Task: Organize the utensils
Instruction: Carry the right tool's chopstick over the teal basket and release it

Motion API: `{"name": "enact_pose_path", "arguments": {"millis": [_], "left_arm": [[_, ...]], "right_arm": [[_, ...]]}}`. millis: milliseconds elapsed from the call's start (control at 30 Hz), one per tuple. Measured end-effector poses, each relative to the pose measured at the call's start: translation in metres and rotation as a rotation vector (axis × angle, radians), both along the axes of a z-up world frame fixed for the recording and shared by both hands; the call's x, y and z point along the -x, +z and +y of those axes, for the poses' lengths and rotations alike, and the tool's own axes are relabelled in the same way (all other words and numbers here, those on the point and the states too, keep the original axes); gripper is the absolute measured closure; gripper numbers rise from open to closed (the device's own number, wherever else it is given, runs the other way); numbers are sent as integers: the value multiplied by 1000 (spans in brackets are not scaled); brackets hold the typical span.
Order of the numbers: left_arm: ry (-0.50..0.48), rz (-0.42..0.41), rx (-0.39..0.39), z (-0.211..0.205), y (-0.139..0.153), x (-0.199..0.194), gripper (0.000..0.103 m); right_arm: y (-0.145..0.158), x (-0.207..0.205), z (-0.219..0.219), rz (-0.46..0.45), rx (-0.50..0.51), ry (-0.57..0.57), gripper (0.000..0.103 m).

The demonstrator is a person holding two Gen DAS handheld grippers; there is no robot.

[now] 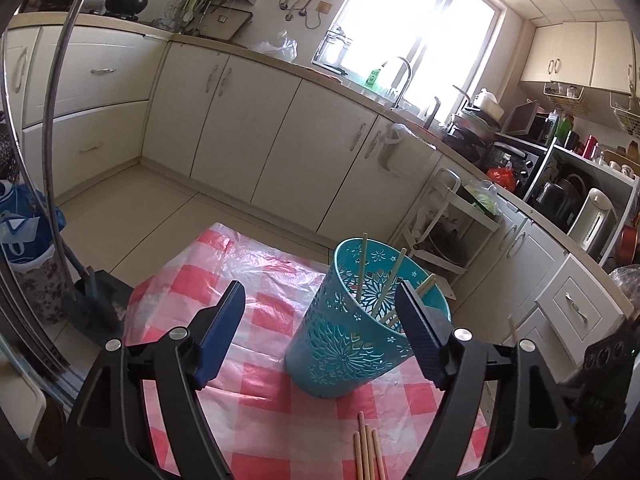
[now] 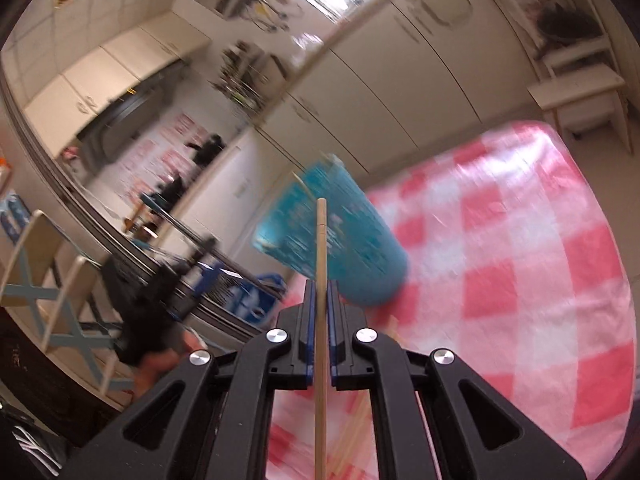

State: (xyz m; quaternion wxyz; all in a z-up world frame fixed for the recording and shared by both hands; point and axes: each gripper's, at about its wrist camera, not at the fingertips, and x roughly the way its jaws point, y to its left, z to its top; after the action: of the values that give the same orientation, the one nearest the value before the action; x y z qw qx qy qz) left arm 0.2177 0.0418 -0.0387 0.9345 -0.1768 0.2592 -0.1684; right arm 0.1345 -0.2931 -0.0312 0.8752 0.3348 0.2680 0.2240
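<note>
The right gripper (image 2: 319,292) clamps a chopstick (image 2: 321,320), the blurred teal holder (image 2: 336,240) just beyond. The left gripper (image 1: 320,332) stands open beside that holder (image 1: 360,320); its right finger hides part of the rim.

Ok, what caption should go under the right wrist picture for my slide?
Right tool shut on a thin wooden chopstick, aimed at the blue cut-out plastic holder on the red-and-white checked tablecloth.

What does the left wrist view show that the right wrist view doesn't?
Only the left wrist view: the left gripper open, nothing between its jaws, several chopsticks standing inside the holder, and loose chopsticks lying on the table nearby.
Only the right wrist view: the right gripper shut on a single chopstick.
Both: the blue holder and the checked tablecloth.
</note>
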Motion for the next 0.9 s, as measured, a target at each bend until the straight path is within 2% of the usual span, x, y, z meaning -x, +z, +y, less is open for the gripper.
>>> {"name": "enact_pose_path", "arguments": {"millis": [133, 300, 433, 567, 733, 833, 867, 900], "left_arm": [[25, 14, 19, 9, 1, -1, 28], [25, 18, 14, 11, 3, -2, 27], [20, 30, 9, 10, 4, -3, 25], [15, 32, 9, 8, 7, -4, 24], [1, 44, 11, 7, 7, -3, 24], [1, 46, 11, 8, 8, -2, 24], [4, 43, 10, 9, 9, -1, 23], [8, 41, 9, 11, 9, 0, 23]], "right_arm": [[49, -40, 18, -144, -23, -57, 97], [91, -90, 44, -285, 54, -215, 97], [86, -121, 63, -316, 186, -362, 97], [54, -144, 75, -246, 257, -380, 97], [29, -133, 90, -197, 384, -294, 96], [33, -97, 88, -184, 429, -220, 92], [35, -78, 86, -192, 432, -209, 85], [36, -55, 84, -201, 448, -200, 72]]}}
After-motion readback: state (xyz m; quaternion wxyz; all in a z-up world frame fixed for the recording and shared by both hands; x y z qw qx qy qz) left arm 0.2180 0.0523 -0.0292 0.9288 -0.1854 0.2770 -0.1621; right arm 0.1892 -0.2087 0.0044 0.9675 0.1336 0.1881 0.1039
